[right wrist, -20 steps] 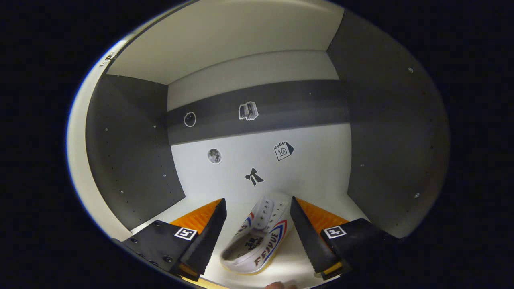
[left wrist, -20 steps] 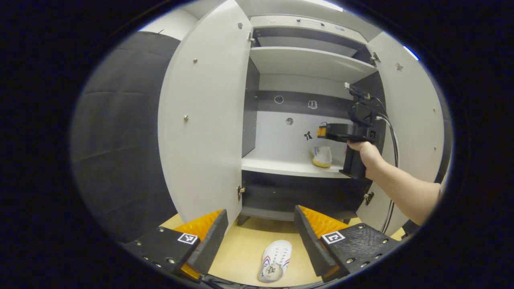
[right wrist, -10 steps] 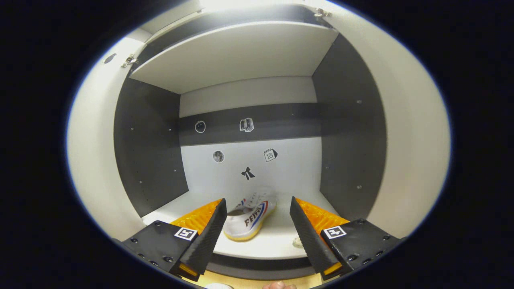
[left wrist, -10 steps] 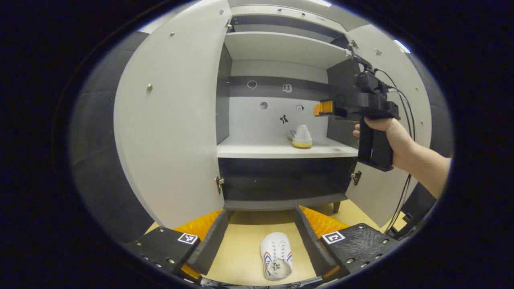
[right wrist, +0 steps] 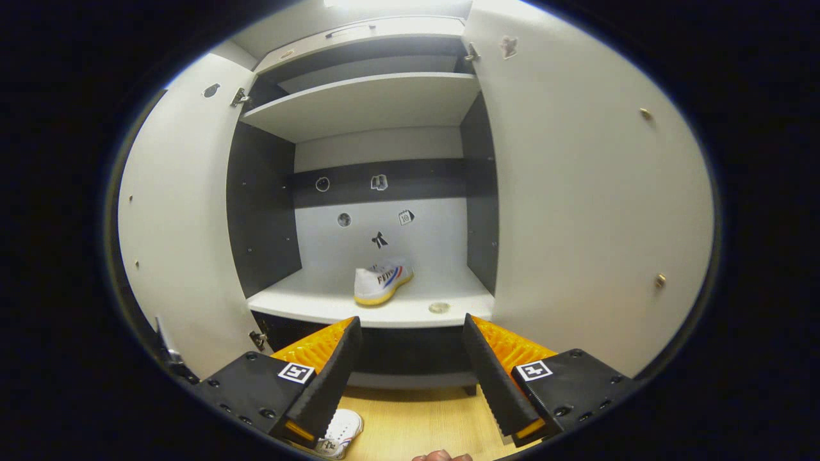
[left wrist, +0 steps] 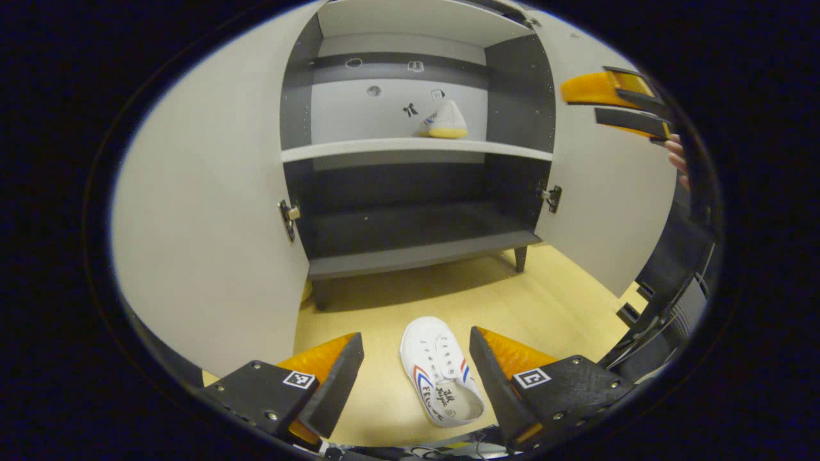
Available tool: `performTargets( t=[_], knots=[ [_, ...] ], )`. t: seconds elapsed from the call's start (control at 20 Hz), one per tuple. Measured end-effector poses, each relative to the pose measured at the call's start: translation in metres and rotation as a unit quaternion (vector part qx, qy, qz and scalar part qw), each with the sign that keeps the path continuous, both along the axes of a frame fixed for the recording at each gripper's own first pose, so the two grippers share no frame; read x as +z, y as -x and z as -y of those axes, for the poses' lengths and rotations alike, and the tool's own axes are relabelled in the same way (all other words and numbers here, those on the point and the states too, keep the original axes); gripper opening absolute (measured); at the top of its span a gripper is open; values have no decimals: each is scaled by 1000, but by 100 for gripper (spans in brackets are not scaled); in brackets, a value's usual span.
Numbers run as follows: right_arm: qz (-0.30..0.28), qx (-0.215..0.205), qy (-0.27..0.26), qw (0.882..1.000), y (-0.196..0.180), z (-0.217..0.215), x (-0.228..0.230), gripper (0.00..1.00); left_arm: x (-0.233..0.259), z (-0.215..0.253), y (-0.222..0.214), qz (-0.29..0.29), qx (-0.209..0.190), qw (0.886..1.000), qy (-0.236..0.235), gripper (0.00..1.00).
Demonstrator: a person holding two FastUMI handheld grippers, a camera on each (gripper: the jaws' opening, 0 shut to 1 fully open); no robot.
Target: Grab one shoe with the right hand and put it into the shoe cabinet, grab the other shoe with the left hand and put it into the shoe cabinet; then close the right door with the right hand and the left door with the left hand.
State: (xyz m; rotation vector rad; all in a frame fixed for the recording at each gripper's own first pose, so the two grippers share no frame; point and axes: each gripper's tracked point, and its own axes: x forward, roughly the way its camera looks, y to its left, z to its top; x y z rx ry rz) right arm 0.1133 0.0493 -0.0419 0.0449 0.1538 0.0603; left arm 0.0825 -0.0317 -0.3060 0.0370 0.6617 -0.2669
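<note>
One white shoe (left wrist: 441, 368) with red and blue stripes lies on the wooden floor, its toe toward the cabinet. My left gripper (left wrist: 413, 378) hangs open just above it, a finger on each side, touching nothing. The other white shoe (right wrist: 382, 282) (left wrist: 443, 121) stands on the cabinet's middle shelf (right wrist: 397, 310). My right gripper (right wrist: 409, 374) is open and empty, out in front of the cabinet; in the left gripper view it shows at the upper right (left wrist: 618, 102). The floor shoe's toe (right wrist: 338, 432) peeks out low in the right gripper view. Both cabinet doors stand open.
The left door (left wrist: 211, 211) and the right door (left wrist: 608, 205) swing outward on either side of the floor shoe. A dark bottom shelf (left wrist: 416, 250) sits low, on short legs. Black equipment and cables (left wrist: 666, 307) stand at the right.
My right gripper has backed out of the cabinet, leaving the shoe on the shelf. My left gripper has dropped toward the floor shoe, which now lies between its fingers.
</note>
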Motion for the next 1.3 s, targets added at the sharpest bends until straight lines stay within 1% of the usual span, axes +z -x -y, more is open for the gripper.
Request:
performTargets(
  t=[0.1,0.15,0.2,0.25,0.3,0.45,0.6,0.65,0.7,0.8,0.95,1.0,1.05,1.1,1.15,1.2,1.25,1.3],
  knots=[
    [-4,-14,0,1000,31,11,-10,98,-31,3,-2,-32,-8,999,-1,95],
    [-6,-25,5,1000,43,23,-12,98,-47,2,-1,-50,-15,999,-11,100],
    [-10,-34,9,999,56,30,-15,98,-63,0,2,-70,-18,997,-26,100],
    [-13,-43,9,999,67,35,-17,98,-77,-1,5,-85,-22,996,-33,95],
    [-16,-51,11,999,78,42,-18,98,-89,0,7,-100,-22,994,-34,100],
    [-24,-87,25,996,106,68,-22,98,-111,-4,9,-135,-19,990,-28,100],
    [-35,-123,38,991,132,95,-28,98,-124,-2,9,-166,-16,986,-6,100],
    [-31,-139,38,989,142,106,-25,98,-126,-1,8,-171,-16,985,-1,92],
    [-27,-159,38,986,152,118,-23,99,-126,1,7,-178,-19,984,8,70],
    [-28,-189,37,981,169,136,-23,98,-128,1,9,-187,-20,982,11,70],
    [-42,-234,50,970,187,169,-28,98,-134,3,13,-205,-22,978,14,70],
    [-47,-246,48,967,191,177,-28,98,-135,3,16,-210,-21,977,15,64],
    [-49,-256,42,965,195,186,-30,98,-136,3,17,-215,-21,976,18,71],
    [-50,-266,36,962,196,194,-31,98,-141,9,23,-223,-28,974,34,73],
    [-50,-275,31,960,195,200,-32,98,-147,11,18,-224,-21,974,36,73],
    [-51,-281,26,958,196,206,-33,98,-142,9,20,-232,-21,972,36,64],
    [-50,-285,24,957,196,210,-34,98,-142,9,20,-236,-22,971,30,58],
    [-50,-289,26,956,195,215,-34,98,-141,9,21,-242,-19,970,22,58]
  ],
)
